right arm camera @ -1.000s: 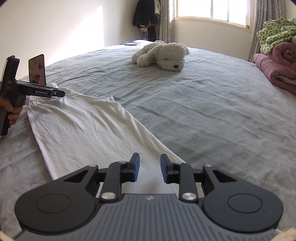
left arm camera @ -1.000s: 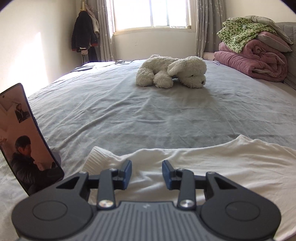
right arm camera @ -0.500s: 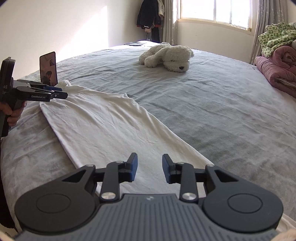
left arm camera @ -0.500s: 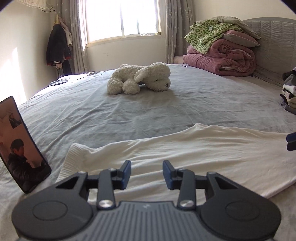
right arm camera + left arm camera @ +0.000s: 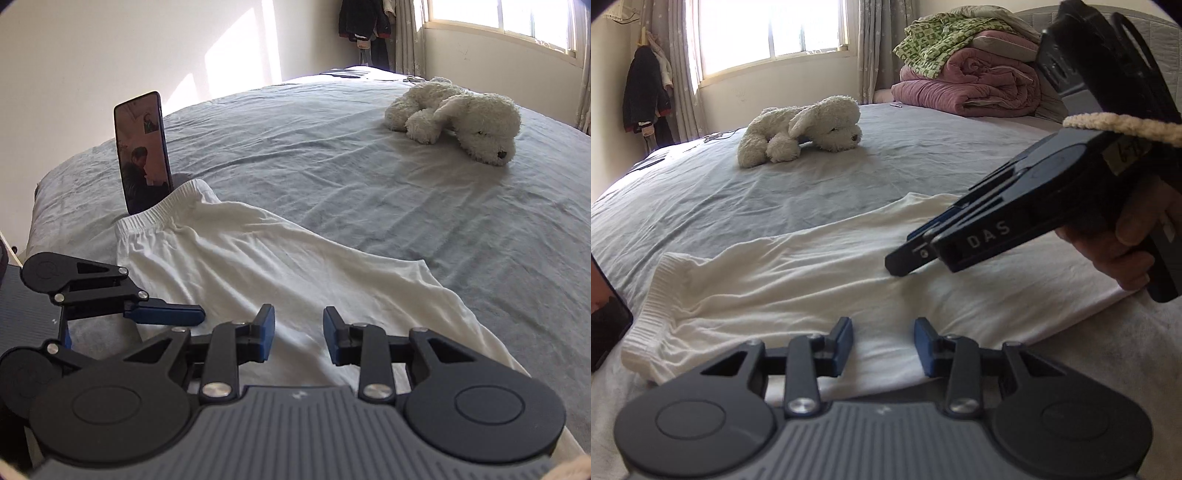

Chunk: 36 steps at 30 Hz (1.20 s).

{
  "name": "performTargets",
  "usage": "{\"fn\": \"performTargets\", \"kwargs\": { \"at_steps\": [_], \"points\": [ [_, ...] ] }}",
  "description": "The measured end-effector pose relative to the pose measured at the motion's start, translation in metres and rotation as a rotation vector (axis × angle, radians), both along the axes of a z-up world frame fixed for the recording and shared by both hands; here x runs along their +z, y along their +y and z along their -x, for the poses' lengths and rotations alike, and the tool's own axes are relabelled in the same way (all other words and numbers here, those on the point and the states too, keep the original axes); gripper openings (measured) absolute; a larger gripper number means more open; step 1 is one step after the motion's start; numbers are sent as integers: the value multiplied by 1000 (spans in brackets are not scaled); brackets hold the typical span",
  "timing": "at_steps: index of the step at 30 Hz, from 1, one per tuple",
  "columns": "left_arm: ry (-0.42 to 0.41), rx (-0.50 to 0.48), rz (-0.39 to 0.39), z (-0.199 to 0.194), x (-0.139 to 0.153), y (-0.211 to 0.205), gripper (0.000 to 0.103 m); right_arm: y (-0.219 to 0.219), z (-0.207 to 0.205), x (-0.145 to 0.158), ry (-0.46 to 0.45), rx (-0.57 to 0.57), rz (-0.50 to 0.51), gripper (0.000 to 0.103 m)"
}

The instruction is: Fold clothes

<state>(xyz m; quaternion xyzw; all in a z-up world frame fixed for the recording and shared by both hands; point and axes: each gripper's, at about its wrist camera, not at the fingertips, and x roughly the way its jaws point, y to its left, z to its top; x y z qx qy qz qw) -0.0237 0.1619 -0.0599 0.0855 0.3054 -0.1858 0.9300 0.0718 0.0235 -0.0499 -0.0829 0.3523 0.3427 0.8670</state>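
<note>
Now, going left to right, the phone (image 5: 142, 151) stands propped at the waistband end of the white garment (image 5: 258, 266), which lies flat along the near edge of the grey bed (image 5: 369, 177). We have swung our left gripper (image 5: 882, 345) and right gripper (image 5: 298, 334) in from opposite ends since a second ago; both hover over the cloth's middle, jaws apart, holding nothing. Beyond to the right lies the plush dog (image 5: 458, 118), so we judge the fold not yet begun.

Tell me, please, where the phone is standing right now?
In the right wrist view, the phone stands upright at far left on the bed, just behind the white garment's waistband.
</note>
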Motion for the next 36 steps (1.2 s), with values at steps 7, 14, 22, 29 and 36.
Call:
{"fn": "performTargets", "kwargs": {
  "at_steps": [7, 14, 22, 29, 36],
  "points": [
    [7, -23, 24, 3, -1, 4, 37, 38, -51, -8, -23, -15, 19, 28],
    [-3, -47, 8, 0, 15, 21, 37, 43, -66, 1, -12, -30, -20, 30],
    [63, 48, 23, -21, 12, 70, 37, 63, -31, 11, 26, 108, -42, 30],
    [152, 1, 62, -28, 11, 83, 37, 104, -63, -5, 20, 73, -13, 28],
    [146, -5, 52, -24, 20, 86, 37, 108, -78, 3, 44, 49, -54, 29]
  ]
}}
